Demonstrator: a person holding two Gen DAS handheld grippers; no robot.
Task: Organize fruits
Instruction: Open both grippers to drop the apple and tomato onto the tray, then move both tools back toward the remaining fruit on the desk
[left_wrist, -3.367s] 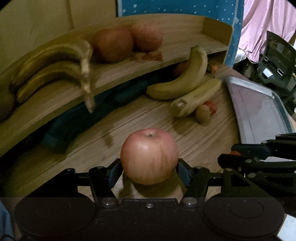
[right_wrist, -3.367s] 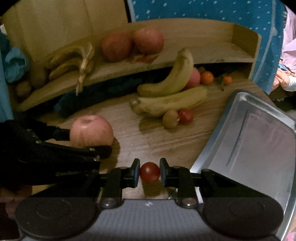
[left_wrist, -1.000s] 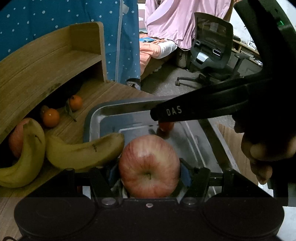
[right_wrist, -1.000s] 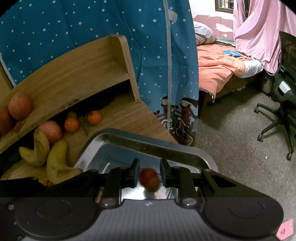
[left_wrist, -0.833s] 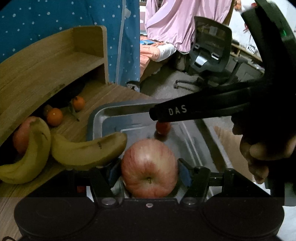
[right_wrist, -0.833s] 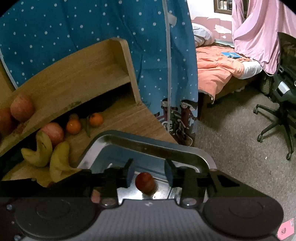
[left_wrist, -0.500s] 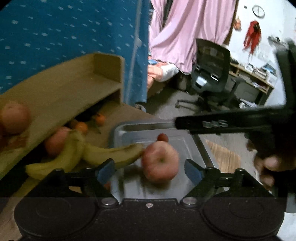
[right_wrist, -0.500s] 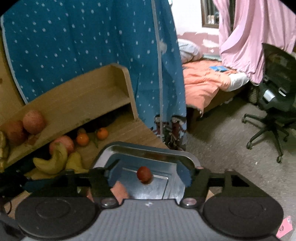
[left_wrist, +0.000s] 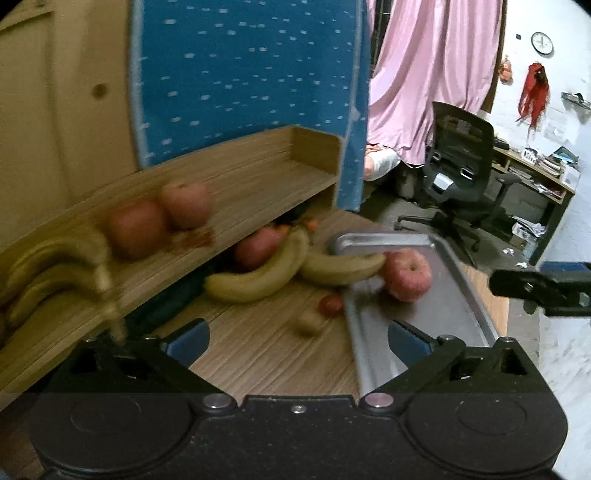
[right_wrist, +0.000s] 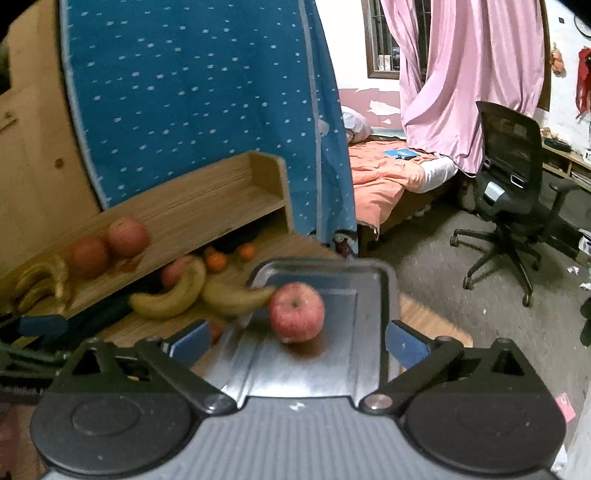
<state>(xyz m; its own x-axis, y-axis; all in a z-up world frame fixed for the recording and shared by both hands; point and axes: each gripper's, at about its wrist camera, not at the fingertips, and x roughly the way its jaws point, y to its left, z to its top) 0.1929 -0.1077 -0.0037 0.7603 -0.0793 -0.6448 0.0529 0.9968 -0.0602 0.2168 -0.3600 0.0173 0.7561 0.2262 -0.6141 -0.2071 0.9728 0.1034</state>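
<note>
Left gripper (left_wrist: 297, 338) and right gripper (right_wrist: 295, 345): jaws just spread wide, released, nothing between them. Round streaked red apple (right_wrist: 296, 312) sits in shiny metal tray (right_wrist: 369, 321), rounded corners, on wood-grain desk (left_wrist: 258, 354). Two curved yellow bananas (left_wrist: 258, 278) left of tray; far one's tip overlaps rim. Wooden shelf (left_wrist: 240, 192) carries two apples, blurred banana bunch. Left view alone shows small red fruit (left_wrist: 330, 305) and brown one beside tray.
</note>
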